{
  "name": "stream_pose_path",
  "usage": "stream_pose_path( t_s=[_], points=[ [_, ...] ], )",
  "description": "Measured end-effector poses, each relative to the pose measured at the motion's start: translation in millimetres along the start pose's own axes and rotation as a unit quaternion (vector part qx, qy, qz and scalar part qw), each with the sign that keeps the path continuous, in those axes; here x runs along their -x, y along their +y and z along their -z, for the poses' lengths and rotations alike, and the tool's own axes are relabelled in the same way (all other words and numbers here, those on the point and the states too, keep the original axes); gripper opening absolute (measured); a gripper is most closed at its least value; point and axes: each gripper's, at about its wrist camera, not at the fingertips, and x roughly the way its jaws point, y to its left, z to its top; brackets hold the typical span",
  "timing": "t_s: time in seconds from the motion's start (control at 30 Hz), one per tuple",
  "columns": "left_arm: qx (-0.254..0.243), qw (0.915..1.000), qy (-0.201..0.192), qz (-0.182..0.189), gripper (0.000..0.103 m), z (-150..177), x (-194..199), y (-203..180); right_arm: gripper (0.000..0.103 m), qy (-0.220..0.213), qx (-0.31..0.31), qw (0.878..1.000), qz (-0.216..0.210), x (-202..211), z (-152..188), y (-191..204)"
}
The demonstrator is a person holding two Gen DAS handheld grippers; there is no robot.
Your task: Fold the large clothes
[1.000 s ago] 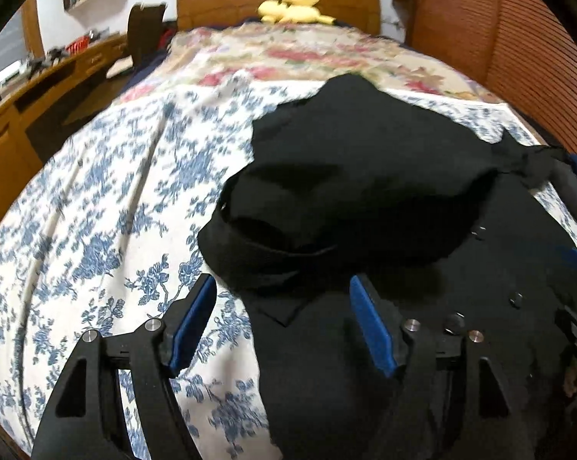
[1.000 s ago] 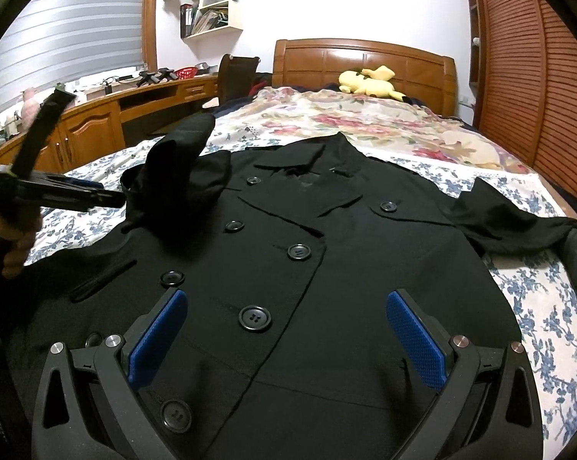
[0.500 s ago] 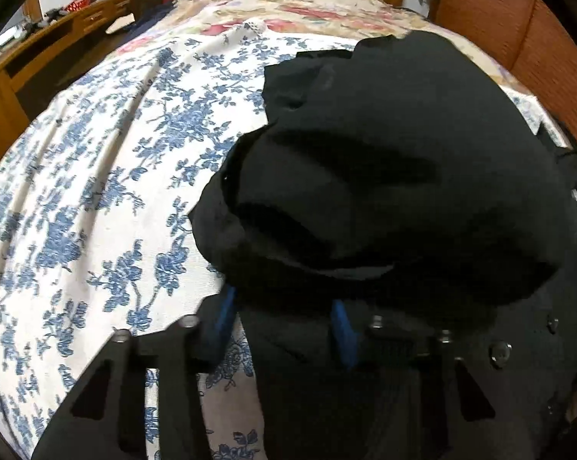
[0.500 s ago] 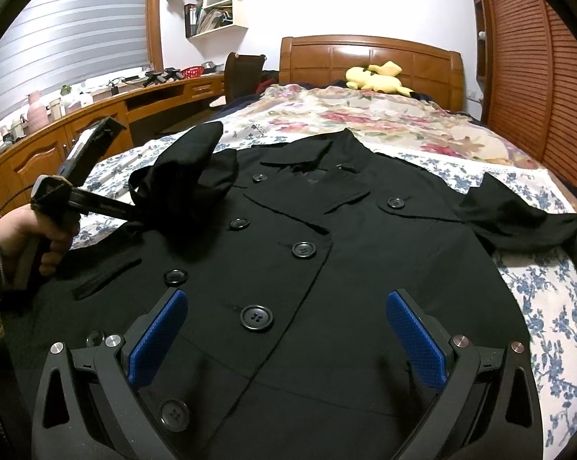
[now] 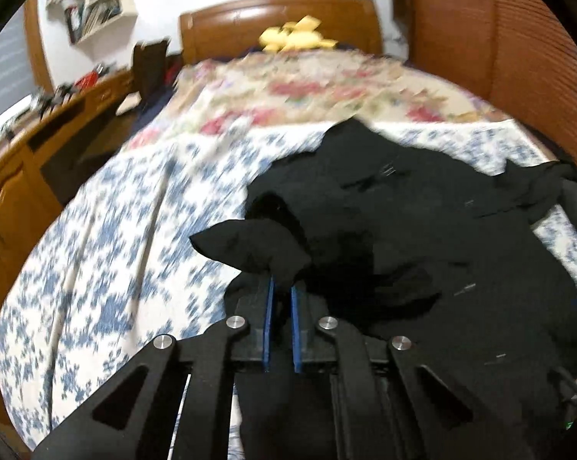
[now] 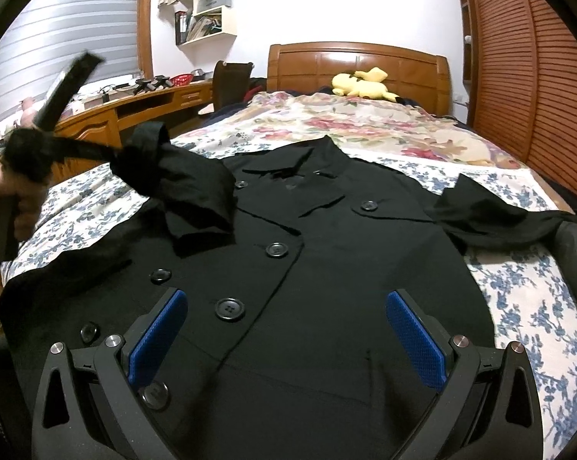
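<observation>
A black double-breasted coat [image 6: 327, 268] lies face up on the bed with its buttons showing. In the left wrist view my left gripper [image 5: 282, 281] has its blue pads closing tight on a bunched fold of the coat's left sleeve [image 5: 250, 245]. From the right wrist view, that left gripper [image 6: 116, 153] is held by a hand, and the left sleeve [image 6: 188, 184] is raised off the bed and draped over the coat's shoulder. My right gripper [image 6: 286, 303] hovers open over the coat's lower front, with nothing between its fingers. The other sleeve [image 6: 492, 218] lies spread out to the right.
The blue-flowered sheet [image 6: 518, 306] covers the bed, and a red-flowered quilt [image 6: 346, 119] lies farther back. A yellow plush toy [image 6: 361, 84] rests by the wooden headboard [image 6: 357, 61]. A wooden desk [image 6: 108, 119] and a chair [image 6: 231, 80] stand left, louvred wardrobe doors [image 6: 526, 76] right.
The left gripper's jaws went from wide open to pinched on the left sleeve, then rose, and the sleeve came up off the bed with it. The right gripper has stayed put.
</observation>
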Motion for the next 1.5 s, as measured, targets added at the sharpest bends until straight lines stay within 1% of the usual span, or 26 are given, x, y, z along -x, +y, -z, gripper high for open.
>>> stream_pose_path(
  t_s=[0.07, 0.17, 0.3, 0.37, 0.47, 0.5, 0.53, 0.57, 0.6, 0.63, 0.67, 0.7, 0.8, 1.0, 1.07, 1.1, 1.17, 1.23, 1.33, 1.43, 1.5],
  points=[
    [-0.016, 0.9995, -0.02, 0.015, 0.008, -9.2, 13.4, -17.2, 0.103, -0.001, -0.005, 1.0, 0.005, 3.0, 1.7, -2.5],
    [-0.041, 0.9971, -0.05, 0.041, 0.008, -12.3, 37.8, -46.2, 0.103, -0.003, -0.013, 1.0, 0.012, 6.0, 3.2, -6.1],
    [-0.067, 0.9925, -0.073, 0.072, 0.009, -9.5, 58.1, -75.9, 0.103, -0.005, -0.023, 1.0, 0.021, 11.5, 4.8, -10.9],
    [-0.075, 0.9911, -0.077, 0.078, 0.012, -6.3, 64.3, -83.8, 0.103, -0.006, -0.028, 0.999, 0.025, 14.2, 4.4, -12.8],
    [-0.079, 0.9891, -0.083, 0.093, 0.03, 0.2, 68.3, -89.2, 0.103, -0.008, -0.035, 0.999, 0.029, 16.0, 4.5, -12.5],
    [-0.078, 0.988, -0.092, 0.097, 0.04, 4.6, 70.3, -88.5, 0.103, -0.008, -0.037, 0.999, 0.03, 16.0, 4.7, -12.7],
    [-0.076, 0.9873, -0.099, 0.099, 0.047, 7.0, 73.0, -89.1, 0.103, -0.008, -0.038, 0.999, 0.03, 15.9, 4.9, -12.6],
    [-0.074, 0.9866, -0.105, 0.101, 0.05, 8.6, 74.0, -89.2, 0.103, -0.008, -0.039, 0.999, 0.03, 15.3, 4.9, -11.2],
    [-0.071, 0.9862, -0.109, 0.103, 0.058, 11.9, 73.3, -86.3, 0.103, -0.007, -0.04, 0.999, 0.029, 14.2, 4.6, -11.8],
    [-0.067, 0.9862, -0.109, 0.104, 0.072, 15.1, 71.5, -83.1, 0.103, -0.007, -0.04, 0.999, 0.029, 13.7, 4.8, -10.4],
    [-0.063, 0.9863, -0.11, 0.105, 0.077, 17.9, 70.6, -81.2, 0.103, -0.005, -0.038, 0.999, 0.029, 12.3, 5.0, -7.6],
    [-0.059, 0.9862, -0.114, 0.105, 0.079, 21.0, 68.3, -77.8, 0.103, -0.004, -0.037, 0.999, 0.028, 12.0, 5.1, -6.5],
    [-0.05, 0.9873, -0.125, 0.085, 0.079, 33.7, 59.4, -66.4, 0.103, 0.0, -0.033, 0.999, 0.026, 8.8, 3.8, -4.9],
    [-0.028, 0.9883, -0.129, 0.077, 0.079, 56.2, 38.1, -42.4, 0.103, 0.007, -0.029, 0.999, 0.014, -1.8, -2.6, -1.2],
    [-0.022, 0.9885, -0.131, 0.071, 0.079, 62.6, 33.0, -34.6, 0.101, 0.006, -0.026, 1.0, 0.005, -4.5, -5.7, 0.8],
    [-0.02, 0.9891, -0.133, 0.06, 0.079, 66.1, 30.3, -30.1, 0.099, 0.005, -0.023, 1.0, -0.001, -6.3, -7.3, 2.4],
    [-0.019, 0.9888, -0.139, 0.051, 0.079, 72.5, 27.0, -25.0, 0.095, 0.005, -0.017, 1.0, -0.01, -10.9, -11.1, 6.4],
    [-0.017, 0.9889, -0.139, 0.049, 0.079, 77.4, 23.0, -19.1, 0.085, 0.008, -0.008, 1.0, -0.024, -18.4, -15.5, 11.6],
    [-0.009, 0.9891, -0.132, 0.065, 0.079, 81.4, 19.6, -10.6, 0.075, 0.012, 0.005, 0.999, -0.035, -32.8, -23.4, 16.5],
    [0.004, 0.9884, -0.129, 0.08, 0.079, 84.1, 18.5, -3.4, 0.072, 0.018, 0.021, 0.998, -0.047, -46.8, -32.1, 23.5],
    [0.014, 0.9893, -0.12, 0.083, 0.079, 85.6, 15.1, -0.6, 0.07, 0.027, 0.033, 0.998, -0.053, -55.7, -34.1, 26.9]
  ],
)
